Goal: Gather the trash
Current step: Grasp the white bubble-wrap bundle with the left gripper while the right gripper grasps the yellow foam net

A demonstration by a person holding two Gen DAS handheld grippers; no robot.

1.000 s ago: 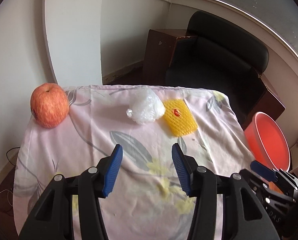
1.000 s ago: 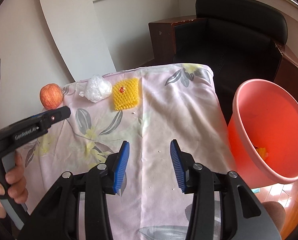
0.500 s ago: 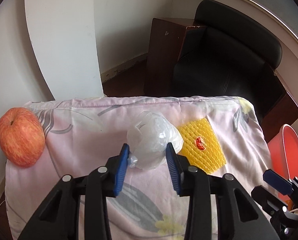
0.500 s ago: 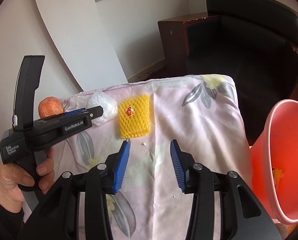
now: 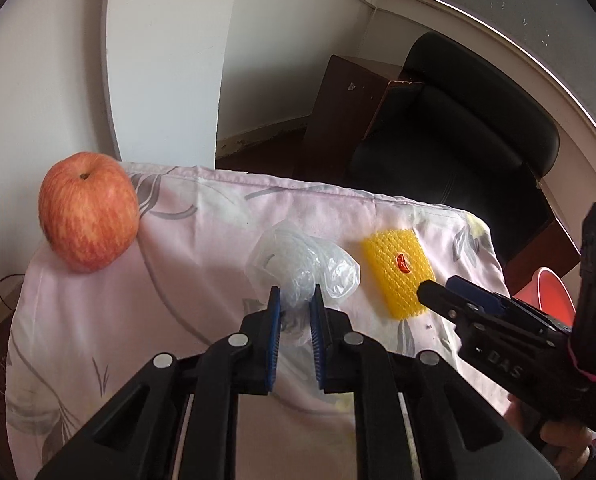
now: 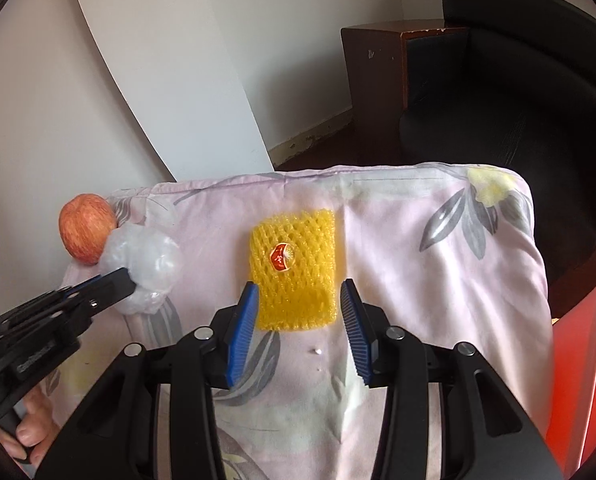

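A crumpled clear plastic bag (image 5: 298,264) lies on the pink flowered tablecloth (image 5: 202,248). My left gripper (image 5: 296,296) is closing on it, and its blue pads pinch the bag's near end. The right wrist view shows the same bag (image 6: 154,260) with the left gripper (image 6: 118,280) at its near side. A yellow foam fruit net (image 6: 294,256) with a red sticker lies right of the bag. My right gripper (image 6: 298,296) stands open, one pad on each side of the net's near end, neither touching it. In the left wrist view, the right gripper (image 5: 438,292) sits by the net (image 5: 398,268).
A red apple (image 5: 88,210) rests at the table's far left corner. An orange-red bucket (image 6: 590,340) stands below the table's right edge. Behind the table are a black armchair (image 5: 458,140), a brown cabinet (image 5: 338,120) and a white board (image 5: 166,60) leaning on the wall.
My left gripper moved forward to the plastic bag and its jaws narrowed from wide open onto it. My right gripper moved forward and left to the yellow net, its jaws unchanged.
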